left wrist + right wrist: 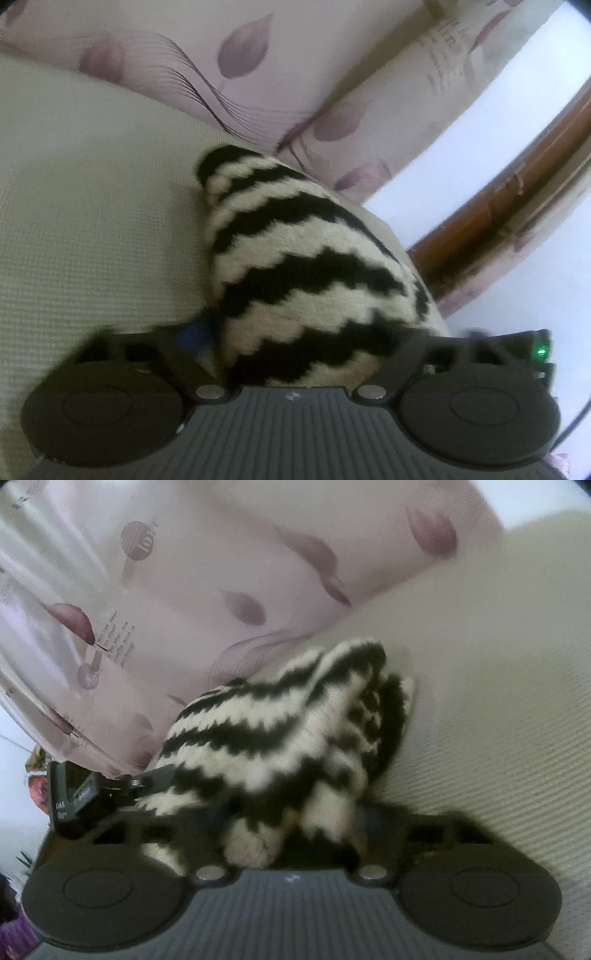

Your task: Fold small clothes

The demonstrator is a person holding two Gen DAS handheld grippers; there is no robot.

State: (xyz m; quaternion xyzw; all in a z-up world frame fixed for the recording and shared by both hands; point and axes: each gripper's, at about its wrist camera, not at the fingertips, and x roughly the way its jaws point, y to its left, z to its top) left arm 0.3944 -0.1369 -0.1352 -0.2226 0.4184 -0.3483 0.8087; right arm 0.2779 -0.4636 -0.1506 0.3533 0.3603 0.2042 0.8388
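A black-and-white striped knit garment (295,258) lies bunched on a pale textured mattress (92,203). In the left wrist view it fills the gap between the jaws of my left gripper (295,336) and covers the fingertips; only a blue pad (195,332) shows at its left edge. In the right wrist view the same knit (280,731) is draped over my right gripper (295,812) and hides its fingertips. My left gripper (110,786) comes in from the left there, one finger (155,775) lying against the knit. I cannot see whether any pads press on it.
A pale bedcover printed with purple petals (240,55) rises right behind the garment, also in the right wrist view (184,590). A brown wooden frame (517,184) curves along the right, with a bright white surface (443,177) beside it. The mattress (498,664) stretches to the right.
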